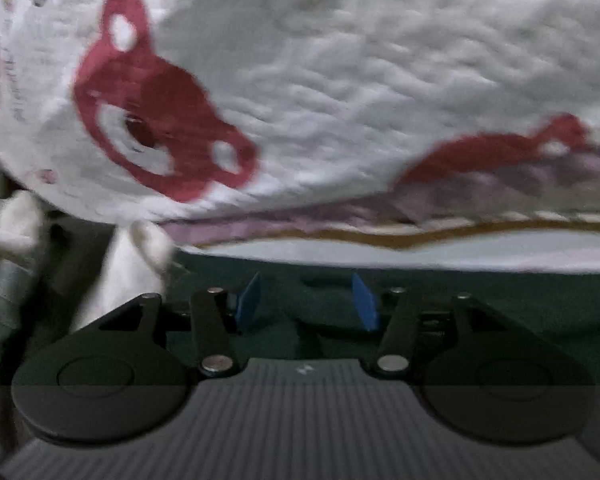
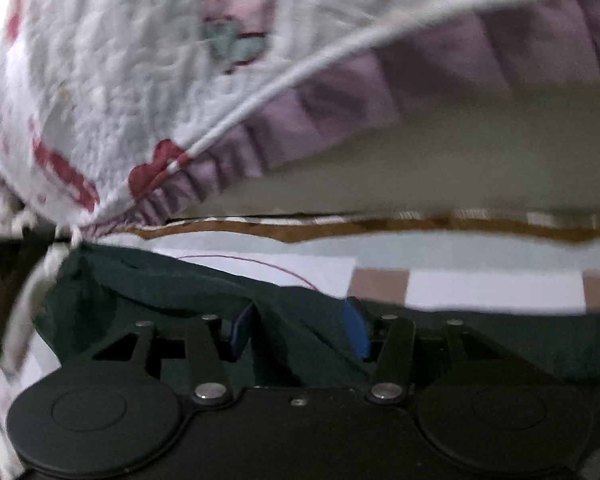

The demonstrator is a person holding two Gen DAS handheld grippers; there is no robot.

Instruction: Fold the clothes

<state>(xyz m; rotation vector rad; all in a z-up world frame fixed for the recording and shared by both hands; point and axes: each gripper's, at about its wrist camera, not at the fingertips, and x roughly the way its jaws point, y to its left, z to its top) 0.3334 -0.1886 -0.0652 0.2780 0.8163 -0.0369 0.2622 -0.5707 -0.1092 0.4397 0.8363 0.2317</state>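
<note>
A dark green garment point(image 1: 480, 304) lies flat on the bed under my left gripper point(image 1: 307, 302). That gripper is open, its blue pads point(image 1: 249, 300) well apart with only flat cloth showing between them. In the right wrist view the same garment point(image 2: 160, 280) ends in a raised fold near its edge. My right gripper point(image 2: 300, 332) is open, and the fold runs up between its blue pads point(image 2: 358, 332) without being pinched. Both views are blurred.
A white quilted cover with red bear prints point(image 1: 300, 80) and a lilac ruffle point(image 2: 420, 72) hangs close above and ahead. Beyond the garment lies a checked bedsheet point(image 2: 492, 288) with a brown trim point(image 1: 420, 236). A white plush thing point(image 1: 16, 220) sits at the left.
</note>
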